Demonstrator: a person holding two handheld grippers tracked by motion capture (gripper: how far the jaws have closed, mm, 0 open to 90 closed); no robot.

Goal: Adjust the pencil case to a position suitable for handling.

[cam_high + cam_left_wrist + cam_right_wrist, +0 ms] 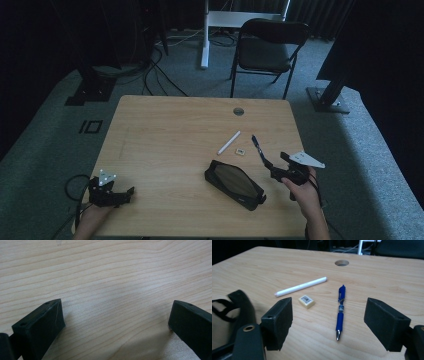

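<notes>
A blue pen point(340, 312) lies on the wooden table point(165, 130), its metal tip toward my right gripper point(329, 313). The jaws stand wide open on either side of the pen's near end, and neither pad touches it. In the high view the right gripper point(277, 160) is at the table's right, just behind the blue pen point(257, 147). A white stick point(300, 286) and a small eraser point(306, 301) lie left of the pen. A black pencil case point(234, 184) sits in the near middle. My left gripper point(125, 194) rests open at the near left corner, with bare wood between its jaws point(116, 312).
A round cable hole point(238, 111) sits near the table's far edge. Beyond the table a black chair point(267, 47) stands on the carpet, with cables and stand bases around it. The pencil case's edge point(242, 310) is close to my right gripper's left jaw.
</notes>
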